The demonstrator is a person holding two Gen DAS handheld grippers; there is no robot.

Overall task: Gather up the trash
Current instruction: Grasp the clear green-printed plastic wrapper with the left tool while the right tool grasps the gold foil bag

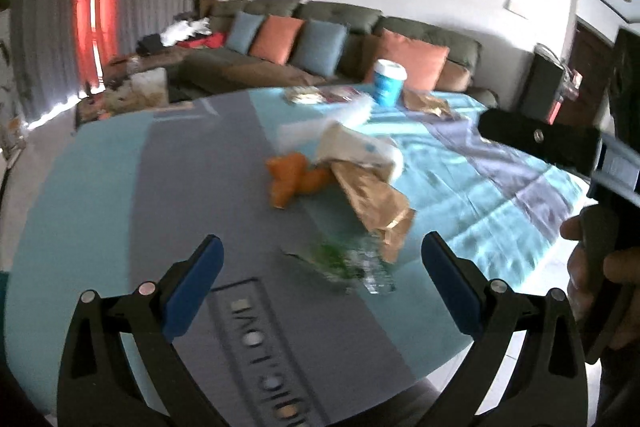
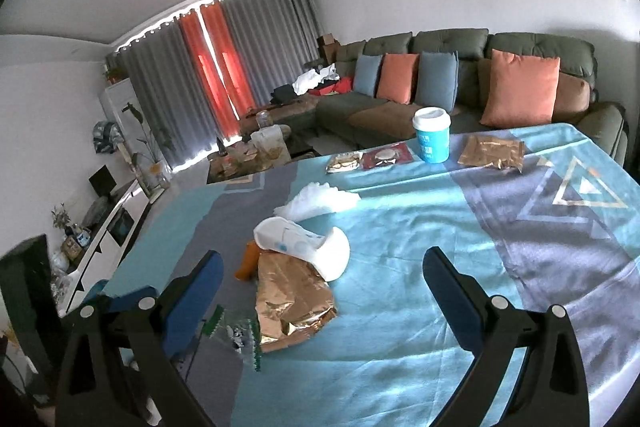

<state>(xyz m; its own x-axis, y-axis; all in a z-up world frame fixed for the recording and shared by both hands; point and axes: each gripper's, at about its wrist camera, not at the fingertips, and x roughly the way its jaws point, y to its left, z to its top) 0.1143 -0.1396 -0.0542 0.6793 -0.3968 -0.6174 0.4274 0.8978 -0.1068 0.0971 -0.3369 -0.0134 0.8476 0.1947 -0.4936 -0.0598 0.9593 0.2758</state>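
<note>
Both tongs (image 1: 322, 269) (image 2: 322, 285) wide apart, empty, above trash.

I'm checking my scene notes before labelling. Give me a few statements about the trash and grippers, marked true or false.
1. Both grippers are open and hold nothing. True: left gripper, right gripper.
2. The blue cup lies on its side. False: it stands upright.
3. A gold foil bag lies partly under a crushed white paper cup. True.
4. The tablecloth is red. False: it is teal and grey.
</note>
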